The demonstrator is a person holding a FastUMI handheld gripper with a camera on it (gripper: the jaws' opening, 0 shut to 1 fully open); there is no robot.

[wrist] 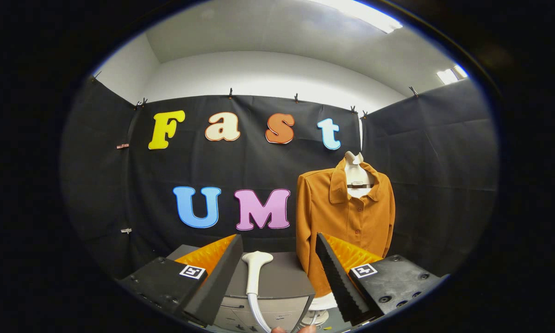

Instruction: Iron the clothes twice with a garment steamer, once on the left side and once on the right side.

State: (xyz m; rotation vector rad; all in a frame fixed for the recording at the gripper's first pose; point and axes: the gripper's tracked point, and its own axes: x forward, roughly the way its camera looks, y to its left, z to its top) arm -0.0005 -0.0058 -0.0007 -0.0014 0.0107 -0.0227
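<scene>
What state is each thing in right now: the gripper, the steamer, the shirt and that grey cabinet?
gripper: open, fingers spread either side of the steamer head, not touching it.
steamer head: lying on the cabinet, hose trailing down towards the gripper.
orange shirt: hanging buttoned on a white bust form, beyond the fingers.
grey cabinet: drawers closed.

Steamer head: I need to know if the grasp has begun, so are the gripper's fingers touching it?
Apart. The gripper view shows the steamer head standing between the open gripper fingers, with grey cabinet visible in the gaps on both sides.
</scene>
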